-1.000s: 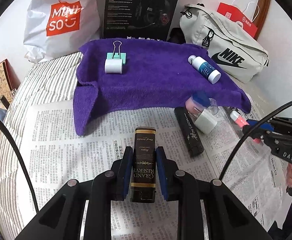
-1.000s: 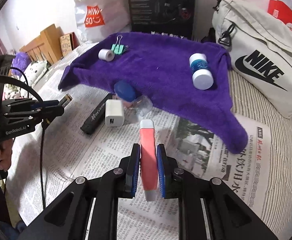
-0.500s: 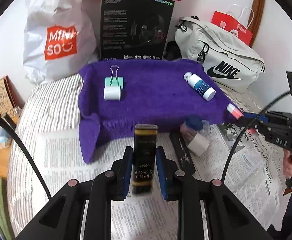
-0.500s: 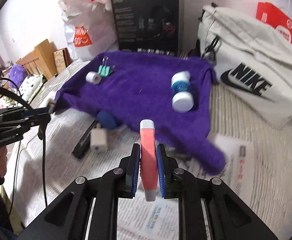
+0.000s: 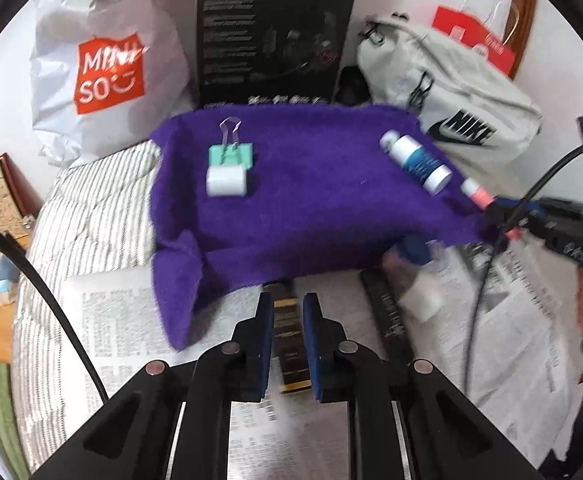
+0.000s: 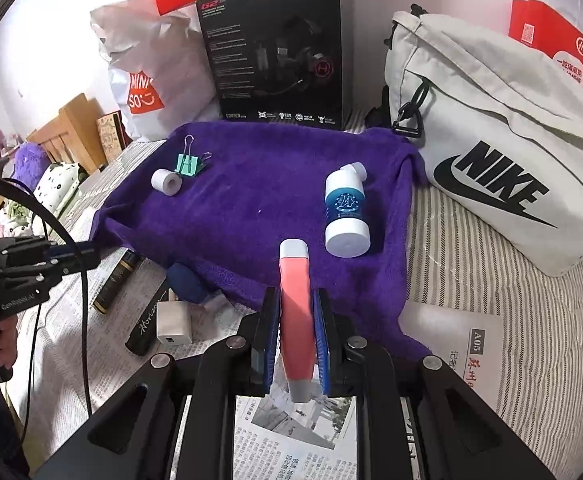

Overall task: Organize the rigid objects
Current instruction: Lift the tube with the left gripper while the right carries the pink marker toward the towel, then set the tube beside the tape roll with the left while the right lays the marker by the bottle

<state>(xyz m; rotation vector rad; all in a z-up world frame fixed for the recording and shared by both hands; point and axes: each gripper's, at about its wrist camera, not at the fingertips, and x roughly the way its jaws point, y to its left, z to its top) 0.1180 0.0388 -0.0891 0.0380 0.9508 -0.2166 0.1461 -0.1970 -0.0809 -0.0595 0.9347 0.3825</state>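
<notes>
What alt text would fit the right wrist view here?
The right gripper is shut on a pink tube, at the near edge of a purple towel that holds a white-and-blue bottle, a green binder clip and a white roll. At left, the left gripper holds a dark box over newspaper.

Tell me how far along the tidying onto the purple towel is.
Done: a green binder clip, a white tape roll and a blue-labelled white bottle lie on the purple towel. In hand: the left gripper is shut on a dark gold-banded box, the right gripper on a pink tube. Left on the newspaper: a white charger, a black stick and a blue-capped item.
</notes>
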